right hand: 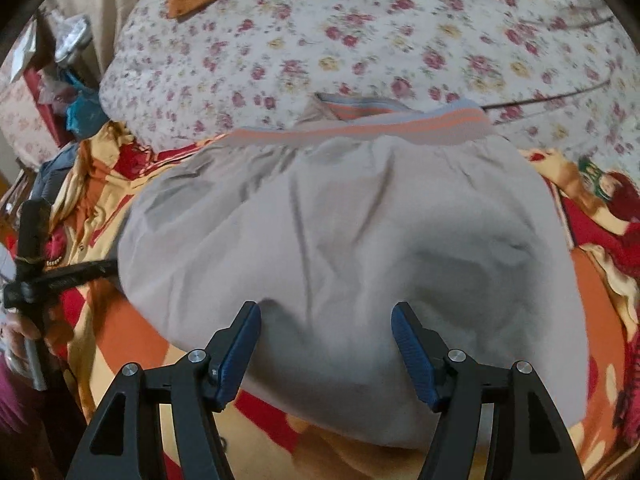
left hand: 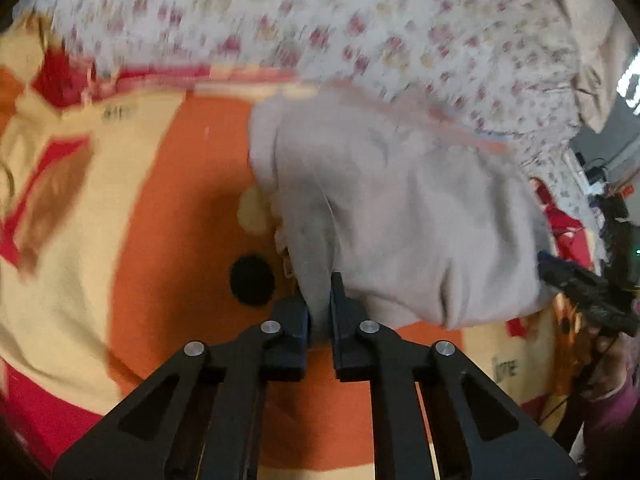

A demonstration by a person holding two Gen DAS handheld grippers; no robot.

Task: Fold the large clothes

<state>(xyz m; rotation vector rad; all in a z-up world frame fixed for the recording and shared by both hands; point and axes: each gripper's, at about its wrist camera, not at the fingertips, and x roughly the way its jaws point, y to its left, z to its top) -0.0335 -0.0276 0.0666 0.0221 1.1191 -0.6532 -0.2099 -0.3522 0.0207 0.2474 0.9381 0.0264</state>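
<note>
A pale grey garment point(right hand: 340, 232) with an orange-striped ribbed band point(right hand: 360, 126) lies bunched on an orange, cream and red blanket point(left hand: 168, 208). In the left wrist view my left gripper point(left hand: 320, 300) is shut on a fold at the near edge of the grey garment point(left hand: 392, 216), and cloth runs up from between its pads. In the right wrist view my right gripper point(right hand: 326, 320) stands open just above the garment's near edge, its blue pads point(right hand: 240, 352) wide apart and gripping nothing. The left gripper's body point(right hand: 60, 276) shows at that view's left edge.
A floral bedsheet point(right hand: 360, 40) covers the bed beyond the blanket. Clutter and a teal item point(right hand: 80, 108) sit at the far left beside the bed. A hand and a purple sleeve point(right hand: 16, 360) hold the left tool. The right gripper's tool point(left hand: 584, 292) shows at the right.
</note>
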